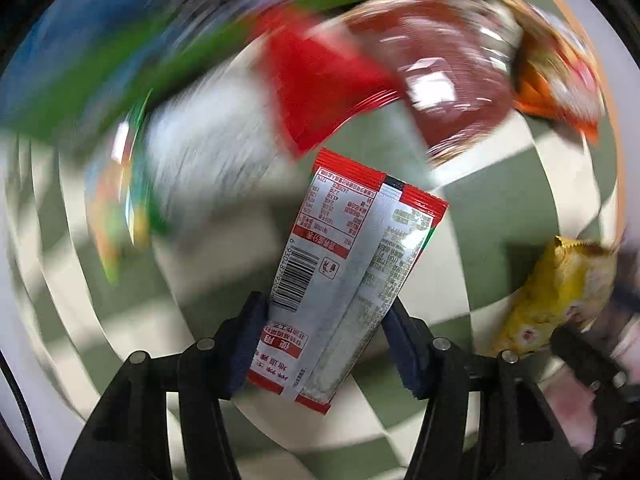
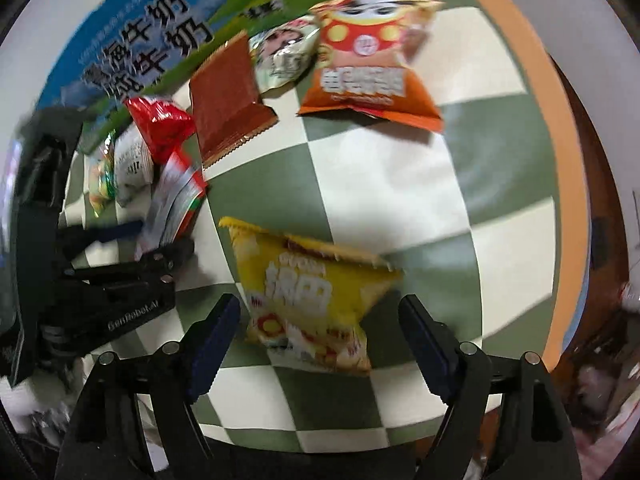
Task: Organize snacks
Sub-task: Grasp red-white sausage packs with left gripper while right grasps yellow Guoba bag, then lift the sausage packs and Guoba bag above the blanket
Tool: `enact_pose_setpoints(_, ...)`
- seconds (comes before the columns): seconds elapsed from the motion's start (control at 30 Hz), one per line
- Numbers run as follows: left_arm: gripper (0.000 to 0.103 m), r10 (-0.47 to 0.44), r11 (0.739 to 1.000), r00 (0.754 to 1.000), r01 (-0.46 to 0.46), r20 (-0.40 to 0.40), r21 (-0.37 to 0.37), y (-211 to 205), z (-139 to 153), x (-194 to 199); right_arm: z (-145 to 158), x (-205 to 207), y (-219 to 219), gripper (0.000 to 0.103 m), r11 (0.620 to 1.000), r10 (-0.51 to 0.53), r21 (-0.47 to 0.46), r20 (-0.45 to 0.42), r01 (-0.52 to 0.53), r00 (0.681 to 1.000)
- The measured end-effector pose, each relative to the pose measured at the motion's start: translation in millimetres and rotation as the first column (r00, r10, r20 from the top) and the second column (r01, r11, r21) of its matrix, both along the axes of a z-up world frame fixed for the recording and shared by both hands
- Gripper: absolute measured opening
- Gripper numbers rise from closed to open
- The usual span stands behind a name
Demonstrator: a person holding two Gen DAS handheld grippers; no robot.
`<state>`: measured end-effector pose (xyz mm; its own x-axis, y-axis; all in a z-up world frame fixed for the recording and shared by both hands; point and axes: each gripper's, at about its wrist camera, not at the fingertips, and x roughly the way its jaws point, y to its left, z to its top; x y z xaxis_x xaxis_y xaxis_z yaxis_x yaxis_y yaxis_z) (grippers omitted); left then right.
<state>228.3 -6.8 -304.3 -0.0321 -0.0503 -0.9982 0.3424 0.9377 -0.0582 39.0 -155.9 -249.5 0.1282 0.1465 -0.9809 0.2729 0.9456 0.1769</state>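
Left fingers clamping silver-red sachet, yellow packet loose

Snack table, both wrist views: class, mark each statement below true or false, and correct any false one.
1. The left gripper is clamped on a red and white sachet. True.
2. The right gripper is squeezing the yellow packet. False: its jaws stand apart, with the packet lying between them on the cloth.
3. The cloth is green and cream checked. True.
4. The orange packet lies on top of the yellow packet. False: they lie well apart, with bare cloth between them.
5. A brown wrapper lies beside the blue and green carton. True.
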Motion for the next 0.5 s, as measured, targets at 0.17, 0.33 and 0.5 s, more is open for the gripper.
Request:
enact_pose_setpoints(0.17,0.057,0.339,0.929,0.927,-0.357,-0.161,-0.094,66,-13,-16,-15,-8,15,0.08,1.0,0.0,0.006,-0.009,0.0,1.0)
enact_pose_setpoints(0.33,0.059,0.329,0.93,0.923,-0.354,-0.2,-0.102,85,-25,-20,-28,10,36,0.065,0.993,0.116,-0.035,-0.013,-0.117,0.993)
enact_pose_setpoints(0.5,0.06,0.134,0.99,0.986,-0.137,-0.096,-0.017,66,-27,-21,-14,28,62,0.067,0.957,0.287,-0.055,0.003,-0.286,0.958)
